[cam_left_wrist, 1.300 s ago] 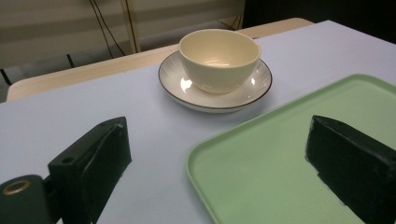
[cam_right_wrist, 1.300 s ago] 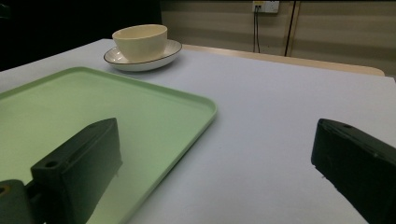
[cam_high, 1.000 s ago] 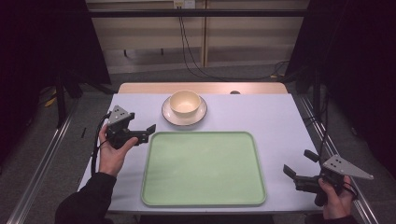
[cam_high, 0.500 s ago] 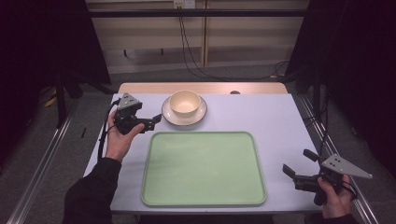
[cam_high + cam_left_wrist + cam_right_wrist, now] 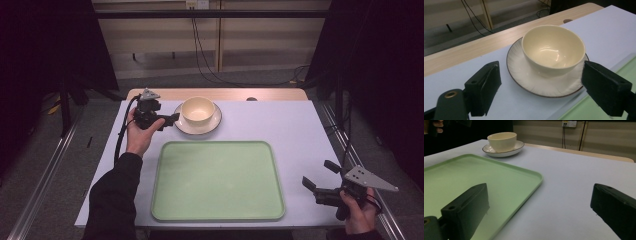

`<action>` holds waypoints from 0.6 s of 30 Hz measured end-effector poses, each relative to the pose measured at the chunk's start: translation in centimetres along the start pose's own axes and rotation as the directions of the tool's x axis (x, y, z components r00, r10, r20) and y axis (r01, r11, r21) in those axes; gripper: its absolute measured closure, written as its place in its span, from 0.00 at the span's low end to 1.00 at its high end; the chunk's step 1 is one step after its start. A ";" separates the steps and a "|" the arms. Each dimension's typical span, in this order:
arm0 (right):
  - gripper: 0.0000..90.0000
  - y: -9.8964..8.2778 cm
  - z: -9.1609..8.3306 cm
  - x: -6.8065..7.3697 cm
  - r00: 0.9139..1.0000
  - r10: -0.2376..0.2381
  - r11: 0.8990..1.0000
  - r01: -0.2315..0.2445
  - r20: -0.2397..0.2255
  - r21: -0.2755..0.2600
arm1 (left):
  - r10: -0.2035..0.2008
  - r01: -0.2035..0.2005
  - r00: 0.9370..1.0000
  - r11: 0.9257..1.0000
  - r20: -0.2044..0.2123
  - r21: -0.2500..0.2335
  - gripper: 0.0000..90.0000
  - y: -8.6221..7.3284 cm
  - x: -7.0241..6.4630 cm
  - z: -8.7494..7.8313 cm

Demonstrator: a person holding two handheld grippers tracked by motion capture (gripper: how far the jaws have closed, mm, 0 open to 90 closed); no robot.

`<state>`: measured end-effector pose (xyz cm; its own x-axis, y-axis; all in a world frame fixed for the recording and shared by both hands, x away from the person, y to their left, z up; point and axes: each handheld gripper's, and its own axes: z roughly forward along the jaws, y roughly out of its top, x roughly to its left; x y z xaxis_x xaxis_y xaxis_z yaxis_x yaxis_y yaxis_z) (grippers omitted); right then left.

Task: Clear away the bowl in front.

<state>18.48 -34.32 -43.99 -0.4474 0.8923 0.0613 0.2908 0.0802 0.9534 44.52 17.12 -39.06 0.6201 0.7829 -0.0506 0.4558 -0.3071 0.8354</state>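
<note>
Left gripper (image 5: 170, 119) sits at the far left of the table, just beside the left rim of the saucer (image 5: 179, 124), with its jaws pointing toward the saucer and the bowl. Its jaws stand apart and have just been closing somewhat; in the left gripper view the near edge of the saucer (image 5: 524, 82) lies ahead of and between the two jaws, and neither pad touches it. Right gripper (image 5: 320, 181) is held at the near right corner of the table, just beside the right edge of the tray, with its jaws spread wide and nothing between them; in the right gripper view they frame bare table surface and the tray corner (image 5: 534, 176). Cream bowl (image 5: 198, 109) stands upright in the centre of the white saucer, which has a thin dark rim; both rest on the pale table cover (image 5: 280, 125) at the far side, slightly left of centre. Light green tray (image 5: 218, 215) lies flat in the middle of the table, just nearer than the saucer and apart from it. Bare wooden table edge (image 5: 270, 94) runs along the far side beyond the cover.
</note>
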 end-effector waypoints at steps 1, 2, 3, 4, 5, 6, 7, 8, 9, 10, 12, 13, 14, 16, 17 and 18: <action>0.01 0.0 0.0 0.0 1.000 0.000 1.000 0.000 -0.001 0.002 | 0.001 -0.001 1.000 1.000 -0.004 0.011 0.18 0.1 0.0 0.5; 0.01 0.0 0.0 0.0 1.000 -0.003 1.000 0.003 0.000 0.005 | 0.004 -0.003 1.000 1.000 -0.011 0.012 0.18 0.3 0.1 0.9; 0.01 0.0 0.0 0.1 1.000 -0.007 1.000 0.007 0.005 0.003 | 0.003 -0.003 1.000 1.000 -0.003 0.030 0.19 0.4 0.2 1.4; 0.01 0.0 0.0 0.1 1.000 -0.009 1.000 0.009 0.004 0.002 | 0.020 -0.019 1.000 0.999 -0.011 0.050 0.19 0.5 0.2 1.7; 0.01 0.0 0.0 0.1 1.000 -0.009 1.000 0.009 0.004 0.002 | 0.027 -0.026 1.000 0.998 -0.013 0.065 0.19 0.5 0.2 2.1; 0.01 0.0 0.0 0.1 1.000 -0.008 1.000 0.008 -0.001 0.002 | 0.028 -0.026 0.999 0.997 -0.023 0.073 0.19 0.6 0.2 2.5; 0.01 0.0 0.0 0.1 1.000 -0.008 1.000 0.008 -0.001 0.002 | 0.024 -0.022 0.999 0.997 -0.021 0.069 0.19 0.6 0.2 2.8; 0.01 0.0 0.1 0.1 1.000 -0.012 1.000 0.012 -0.003 0.003 | 0.000 0.000 1.000 0.997 -0.003 0.077 0.19 0.7 0.5 3.3; 0.01 0.0 0.1 0.1 1.000 -0.012 1.000 0.012 -0.003 0.003 | 0.000 0.000 1.000 0.997 -0.003 0.077 0.19 0.7 0.5 3.3; 0.01 0.0 0.1 0.1 1.000 -0.015 1.000 0.015 -0.007 0.005 | 0.011 -0.011 1.000 0.996 -0.005 0.091 0.19 0.8 0.5 3.6; 0.01 0.0 0.1 0.0 1.000 -0.017 1.000 0.017 -0.003 0.004 | -0.001 0.002 1.000 0.995 -0.013 0.102 0.19 1.1 0.5 4.2; 0.01 0.0 0.1 0.1 1.000 -0.014 1.000 0.015 -0.010 0.007 | 0.014 -0.013 1.000 0.992 -0.008 0.124 0.20 1.2 0.6 4.4; 0.01 0.0 0.2 0.1 1.000 -0.016 1.000 0.016 -0.011 0.006 | 0.004 -0.003 1.000 0.992 -0.007 0.127 0.21 1.3 0.6 4.7; 0.01 0.0 0.2 0.1 1.000 -0.016 1.000 0.016 -0.011 0.007 | -0.005 0.004 1.000 0.991 0.006 0.134 0.24 1.7 0.7 5.1; 0.01 0.0 0.2 0.0 1.000 -0.018 1.000 0.018 -0.010 0.007 | -0.009 0.009 1.000 0.992 -0.001 0.129 0.26 1.7 0.8 5.2; 0.01 0.0 0.2 0.0 1.000 -0.018 1.000 0.018 -0.008 0.006 | -0.015 0.016 1.000 0.992 -0.011 0.128 0.31 1.8 0.8 5.4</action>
<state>18.66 -34.17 -44.07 -0.4595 0.8870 0.0461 0.2878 0.0995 0.9525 49.30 14.28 -40.51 0.6066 0.7930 -0.0569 0.5434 -0.3614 0.7577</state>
